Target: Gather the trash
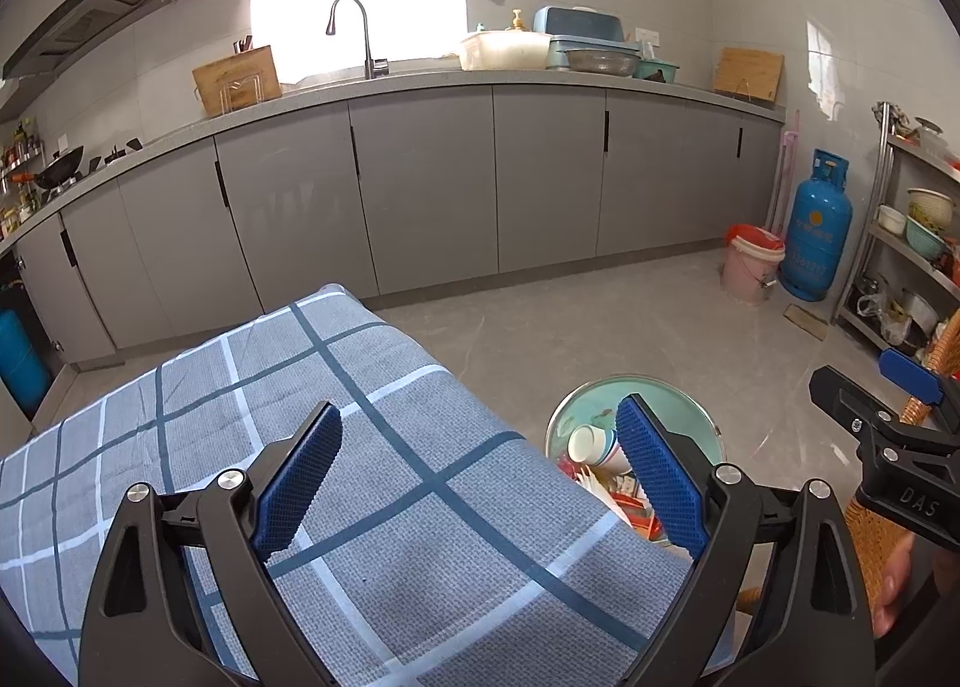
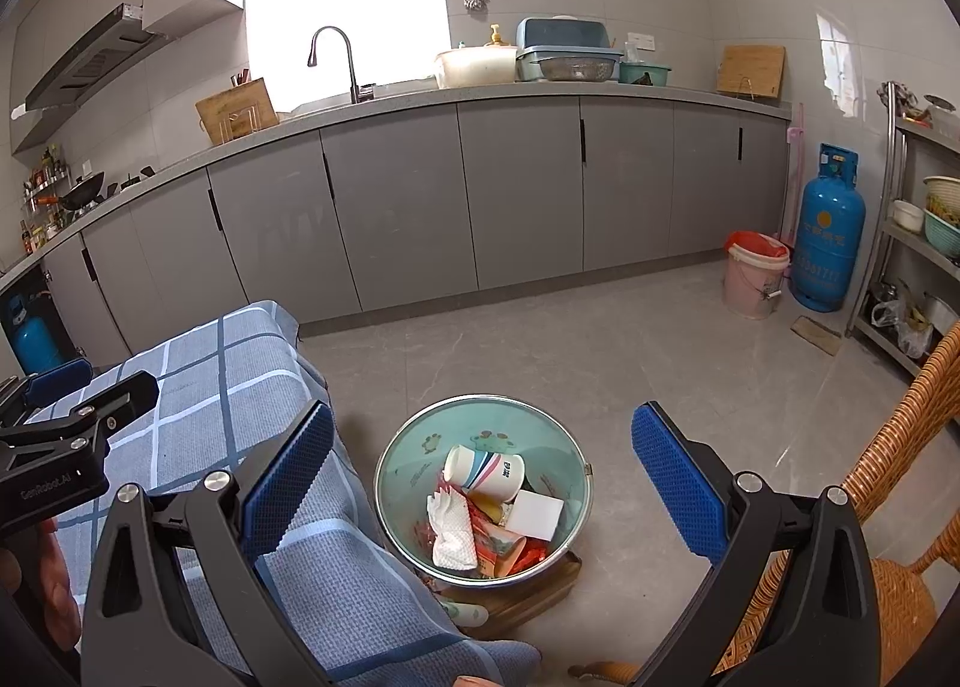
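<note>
the trash bin point(image 2: 483, 486), holding cups and wrappers, sits on the floor just off the tabletop's point(image 1: 372, 447) right edge, nearer the right gripper point(image 2: 483, 468), whose released, empty jaws frame it; left gripper point(image 1: 480, 471) jaws also released.

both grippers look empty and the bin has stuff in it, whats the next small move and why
Probably pull both back and stop. The left gripper and right gripper are open and hold nothing, the checked tablecloth shows no trash on it, and cups and wrappers already lie in the trash bin.
</note>
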Demonstrator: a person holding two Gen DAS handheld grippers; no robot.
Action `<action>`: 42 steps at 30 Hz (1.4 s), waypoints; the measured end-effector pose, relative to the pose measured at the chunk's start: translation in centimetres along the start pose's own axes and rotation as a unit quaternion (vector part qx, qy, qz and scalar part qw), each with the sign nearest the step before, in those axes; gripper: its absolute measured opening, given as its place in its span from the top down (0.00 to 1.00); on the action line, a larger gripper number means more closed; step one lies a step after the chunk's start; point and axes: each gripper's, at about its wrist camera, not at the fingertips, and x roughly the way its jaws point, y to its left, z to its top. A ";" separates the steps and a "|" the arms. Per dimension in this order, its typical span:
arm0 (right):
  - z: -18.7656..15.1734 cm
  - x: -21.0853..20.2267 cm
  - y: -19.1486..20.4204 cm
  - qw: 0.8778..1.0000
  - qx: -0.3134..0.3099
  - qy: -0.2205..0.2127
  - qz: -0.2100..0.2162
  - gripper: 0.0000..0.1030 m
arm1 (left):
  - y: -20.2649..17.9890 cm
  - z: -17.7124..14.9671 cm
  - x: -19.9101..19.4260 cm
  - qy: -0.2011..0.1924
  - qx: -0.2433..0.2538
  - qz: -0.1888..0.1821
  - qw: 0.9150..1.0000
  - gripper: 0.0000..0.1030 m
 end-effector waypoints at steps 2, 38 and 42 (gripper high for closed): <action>0.0 0.0 0.0 1.000 0.000 0.000 0.000 0.05 | 0.0 0.0 0.1 0.001 0.001 -0.001 1.000 0.11; 0.2 -1.4 0.2 1.000 -0.008 -0.017 -0.002 0.05 | -0.5 0.1 -1.1 -0.026 0.016 0.016 0.999 0.04; 0.2 -1.4 0.3 1.000 -0.009 -0.018 -0.002 0.05 | -0.1 0.2 -0.9 -0.017 0.004 0.000 1.000 0.04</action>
